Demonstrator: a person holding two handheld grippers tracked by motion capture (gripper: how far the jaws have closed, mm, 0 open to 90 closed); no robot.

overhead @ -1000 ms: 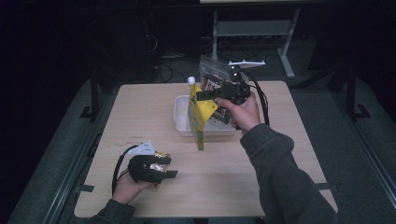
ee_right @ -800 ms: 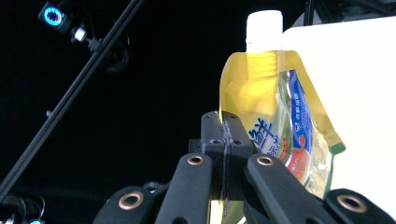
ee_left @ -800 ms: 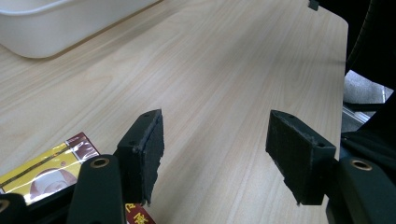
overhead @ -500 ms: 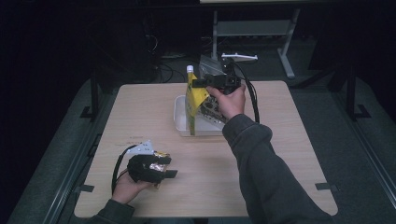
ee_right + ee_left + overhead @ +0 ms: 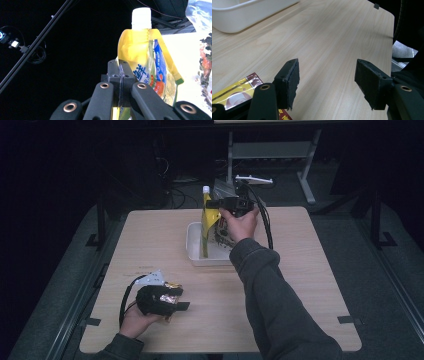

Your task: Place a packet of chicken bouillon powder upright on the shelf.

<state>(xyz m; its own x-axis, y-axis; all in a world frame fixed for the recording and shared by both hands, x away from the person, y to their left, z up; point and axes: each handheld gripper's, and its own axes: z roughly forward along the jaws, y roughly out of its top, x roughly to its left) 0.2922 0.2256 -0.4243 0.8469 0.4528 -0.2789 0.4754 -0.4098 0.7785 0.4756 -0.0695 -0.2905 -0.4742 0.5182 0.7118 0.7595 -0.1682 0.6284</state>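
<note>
While right gripper (image 5: 216,204) grips it | yellow pouch (image 5: 147,65) upright | cap up

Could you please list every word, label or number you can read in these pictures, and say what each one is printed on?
"鲜": large blue character on the yellow spouted pouch held in the right gripper; the smaller print beside it is too blurred to read.
Red and gold packet under the left gripper: yellow characters at its lower edge, cut off and unreadable.
Printed bag in the white bin: print too blurred to read.
</note>
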